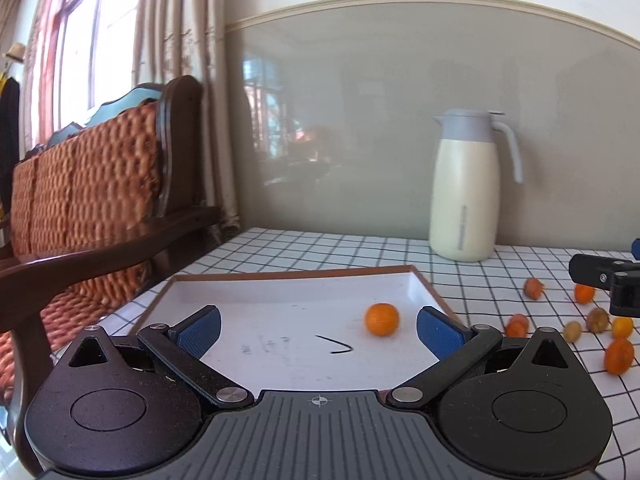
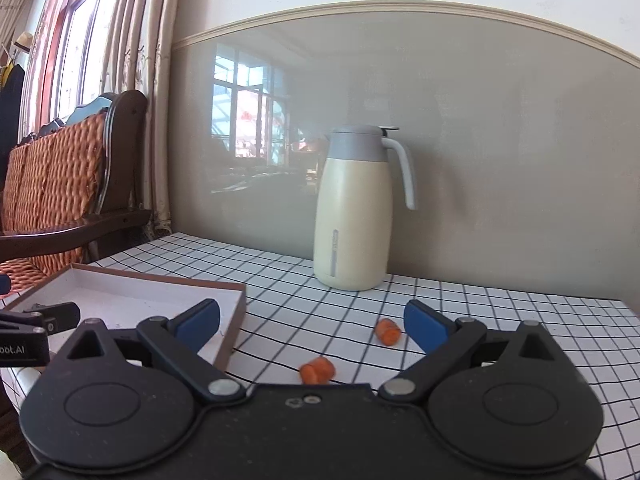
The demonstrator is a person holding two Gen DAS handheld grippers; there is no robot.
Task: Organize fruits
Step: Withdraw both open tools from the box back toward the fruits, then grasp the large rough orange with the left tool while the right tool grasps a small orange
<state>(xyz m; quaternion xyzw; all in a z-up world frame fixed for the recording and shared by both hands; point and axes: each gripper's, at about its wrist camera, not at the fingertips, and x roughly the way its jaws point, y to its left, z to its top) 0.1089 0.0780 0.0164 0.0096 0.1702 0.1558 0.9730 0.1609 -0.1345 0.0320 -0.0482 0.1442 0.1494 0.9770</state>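
A shallow white tray with a brown rim lies on the checked tablecloth. One small orange fruit sits inside it, between my left gripper's fingers but untouched. My left gripper is open and empty over the tray. Several small orange and brownish fruits lie scattered on the cloth right of the tray. My right gripper is open and empty above the cloth, right of the tray. Two orange pieces lie before it, one near its middle, one by its right finger.
A cream thermos jug with a grey lid stands at the back by the wall, also in the right wrist view. A wooden sofa with woven orange cushions stands left of the table. The right gripper's body shows at the right edge.
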